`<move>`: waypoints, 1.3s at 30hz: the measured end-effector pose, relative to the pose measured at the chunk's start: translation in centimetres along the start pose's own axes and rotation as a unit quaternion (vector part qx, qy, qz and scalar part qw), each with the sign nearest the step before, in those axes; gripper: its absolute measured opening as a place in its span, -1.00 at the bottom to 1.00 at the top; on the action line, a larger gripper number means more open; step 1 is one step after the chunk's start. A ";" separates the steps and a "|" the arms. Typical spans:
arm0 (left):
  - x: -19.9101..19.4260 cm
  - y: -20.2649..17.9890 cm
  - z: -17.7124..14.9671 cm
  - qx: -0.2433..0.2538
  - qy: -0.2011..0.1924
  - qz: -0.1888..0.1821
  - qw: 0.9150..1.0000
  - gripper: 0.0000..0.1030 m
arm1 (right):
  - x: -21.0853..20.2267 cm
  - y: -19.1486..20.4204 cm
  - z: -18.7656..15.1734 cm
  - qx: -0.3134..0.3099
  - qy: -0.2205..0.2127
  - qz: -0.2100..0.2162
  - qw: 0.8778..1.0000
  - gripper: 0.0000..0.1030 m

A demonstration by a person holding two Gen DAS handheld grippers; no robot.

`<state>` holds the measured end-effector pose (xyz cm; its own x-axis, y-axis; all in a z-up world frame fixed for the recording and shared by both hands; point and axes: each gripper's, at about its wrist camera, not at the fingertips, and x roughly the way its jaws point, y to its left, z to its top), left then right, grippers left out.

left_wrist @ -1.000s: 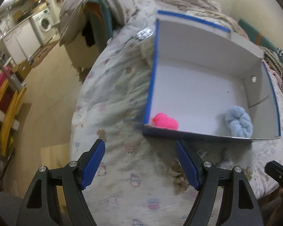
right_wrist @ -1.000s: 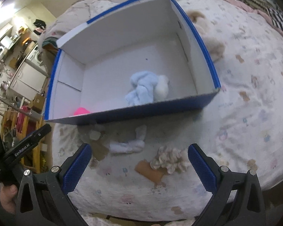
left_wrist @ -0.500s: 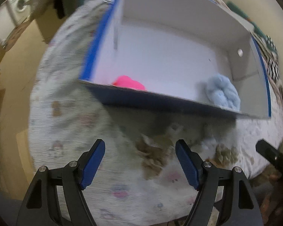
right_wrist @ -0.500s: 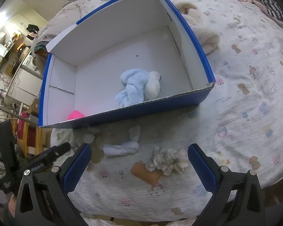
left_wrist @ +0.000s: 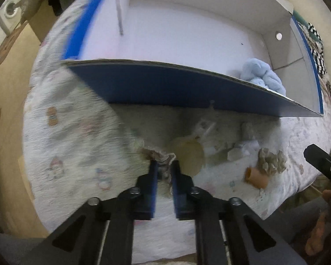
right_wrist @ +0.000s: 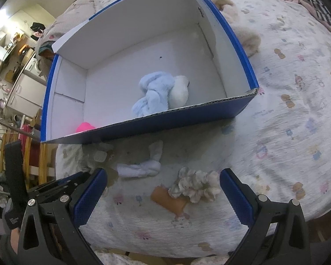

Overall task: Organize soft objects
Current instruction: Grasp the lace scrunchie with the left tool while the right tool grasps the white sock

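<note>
left gripper (left_wrist: 164,165) pinching grey cloth (left_wrist: 160,158), right gripper (right_wrist: 163,193) spread

No legible text; small white print on left gripper (right_wrist: 61,185) body too blurred.

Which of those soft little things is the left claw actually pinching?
The brownish-grey crumpled cloth, clamped in the left gripper. The white sock and frilly scrunchie lie free on the bed.

Plush toy (right_wrist: 158,92) in box (right_wrist: 143,128)
</note>
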<state>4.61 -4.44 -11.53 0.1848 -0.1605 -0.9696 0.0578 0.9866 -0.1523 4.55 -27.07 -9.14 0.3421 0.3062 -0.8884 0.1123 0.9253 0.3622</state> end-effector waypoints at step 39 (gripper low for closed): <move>2.5 3.8 0.9 -0.061 0.029 -0.019 0.998 -0.81 | 8.9 5.1 -0.1 -0.124 0.082 0.025 0.989 -0.44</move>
<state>6.16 -1.07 -14.32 0.1274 -0.1987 -0.9717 -0.0566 0.9767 -0.2071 8.09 -19.66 -15.21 0.1831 0.3668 -0.9121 -0.1406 0.9280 0.3449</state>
